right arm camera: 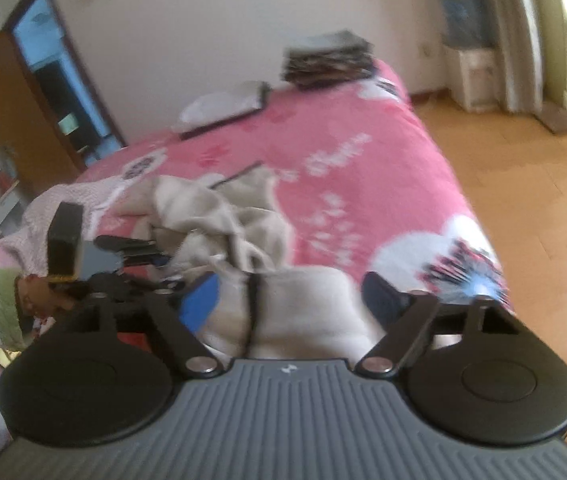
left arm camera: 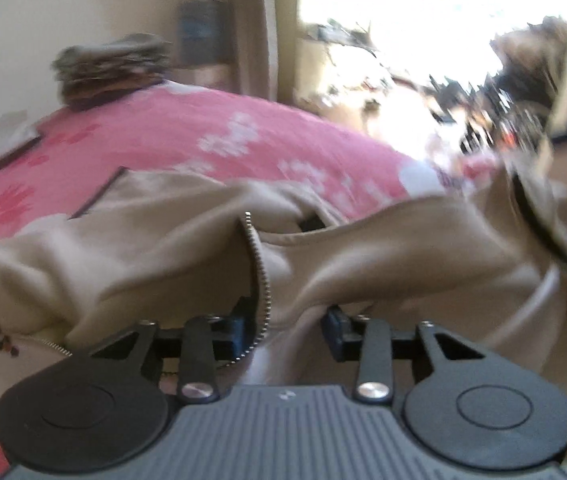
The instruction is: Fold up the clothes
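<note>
Bed (right arm camera: pixel 363 184) w/ a pink floral cover fills most of both views; white flower prints near its foot corner and along the far side. Beige zip jacket (left arm camera: pixel 187 240) lies crumpled on the near part of the bed, zipper teeth (left arm camera: pixel 261 276) running down its front edge, part of it raised at the right of the left wrist view.

Left hand-held gripper (left arm camera: pixel 289 320): jaws narrowed, jacket fabric by the zipper between the blue pads, which look pressed on it. Right hand-held gripper (right arm camera: pixel 291 300): jaws wide apart, jacket cloth lying between the pads but not pinched. In the right wrist view the left one shows at left, held by a hand (right arm camera: pixel 31 292) in a white sleeve w/ green cuff.

Far end of bed: stack of folded dark clothes (right arm camera: pixel 327 60) at the corner, a flat white item (right arm camera: pixel 223 108) beside it near the wall. Room: cream wall, wooden floor (right arm camera: pixel 531 200) right of the bed, brown door frame (right arm camera: pixel 55 64) at left, beige curtain (right arm camera: pixel 523 32) and bright window at right, small pale cabinet (right arm camera: pixel 471 76) in the corner. Both views blurred.
</note>
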Demonstrator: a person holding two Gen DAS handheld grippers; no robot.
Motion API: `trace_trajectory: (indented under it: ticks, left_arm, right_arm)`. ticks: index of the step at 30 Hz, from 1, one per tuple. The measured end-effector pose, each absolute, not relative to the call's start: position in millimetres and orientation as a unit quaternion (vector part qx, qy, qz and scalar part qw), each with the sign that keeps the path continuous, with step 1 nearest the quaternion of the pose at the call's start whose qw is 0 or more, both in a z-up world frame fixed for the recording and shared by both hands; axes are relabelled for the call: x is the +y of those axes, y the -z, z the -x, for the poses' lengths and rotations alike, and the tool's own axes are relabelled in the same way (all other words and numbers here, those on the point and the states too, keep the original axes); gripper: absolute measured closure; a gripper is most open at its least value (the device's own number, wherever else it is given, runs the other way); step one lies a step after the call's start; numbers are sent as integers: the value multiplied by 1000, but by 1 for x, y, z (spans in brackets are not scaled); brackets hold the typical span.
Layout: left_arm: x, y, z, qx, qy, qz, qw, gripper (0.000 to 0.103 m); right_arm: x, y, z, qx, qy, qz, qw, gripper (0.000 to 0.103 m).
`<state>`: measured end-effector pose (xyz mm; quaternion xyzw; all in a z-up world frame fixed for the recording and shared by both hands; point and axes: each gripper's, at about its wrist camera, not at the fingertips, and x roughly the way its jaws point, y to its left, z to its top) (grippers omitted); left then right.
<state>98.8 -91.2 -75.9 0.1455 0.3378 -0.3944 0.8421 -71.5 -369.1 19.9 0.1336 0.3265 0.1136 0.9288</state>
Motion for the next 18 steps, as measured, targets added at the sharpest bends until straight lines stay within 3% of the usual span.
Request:
trace_trajectory:
  ticks: [5,10,15,16,18]
  left_arm:
    - [-82,46,-96,289,343,-67,891,84]
    - [-59,-1,-82,213,297,6,931,87]
    - [-26,-36,-75,169,249,65,951,88]
    - [-20,-40,-74,164,241,71,954,88]
    - [-12,-46,-69,158,235,75,956,88]
  right_arm:
    - [-277,5,50,325,-69,99,938,9]
    - [-234,37,56,312,10,295,903,9]
    - [-265,31,72,320,96,273,902,11]
    - [-277,28,74,324,113,250,906,14]
    - [-298,19,78,321,122,207,916,30]
